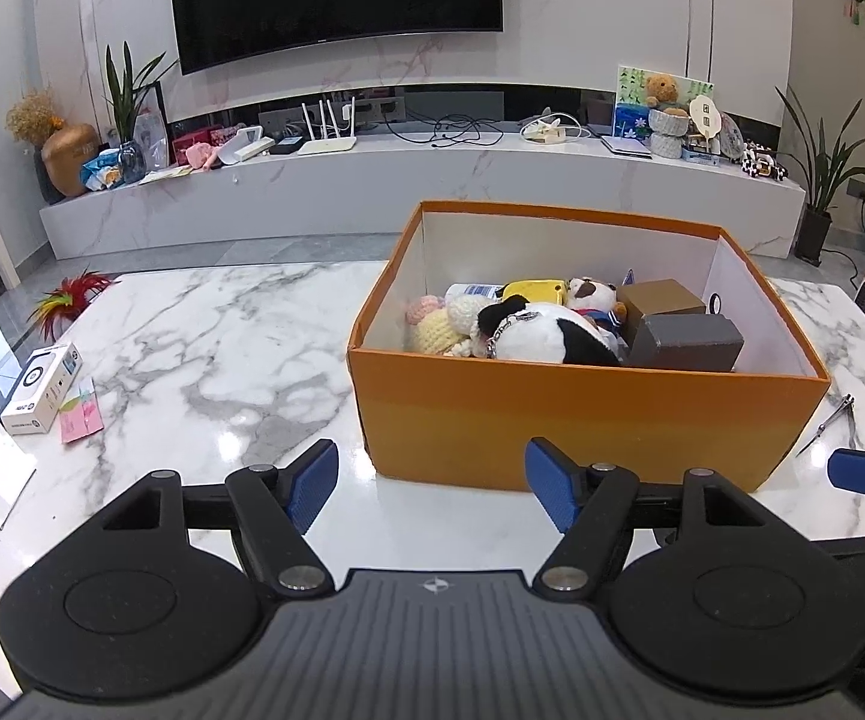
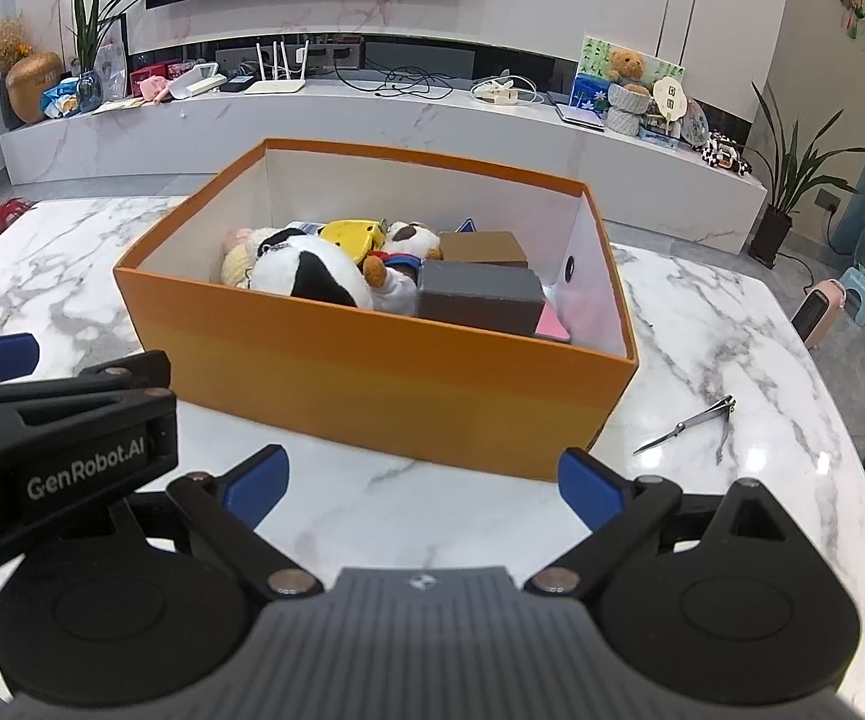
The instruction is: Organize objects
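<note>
An orange cardboard box [image 1: 582,414] [image 2: 372,372] stands on the marble table. It holds a black-and-white plush [image 1: 546,330] [image 2: 312,267], a grey block [image 1: 690,342] [image 2: 480,297], a brown block [image 1: 660,297] [image 2: 483,247], a yellow item [image 1: 534,290] [image 2: 351,235] and knitted toys [image 1: 438,324]. My left gripper [image 1: 432,483] is open and empty in front of the box's near wall. My right gripper [image 2: 423,489] is open and empty, also just short of the box. The left gripper's body [image 2: 54,450] shows at left in the right wrist view.
Nail clippers [image 2: 696,423] [image 1: 837,420] lie right of the box. A white carton [image 1: 42,387] and pink notes [image 1: 81,414] sit at the table's left edge, near a feathered toy [image 1: 69,297]. A TV shelf [image 1: 372,174] stands beyond.
</note>
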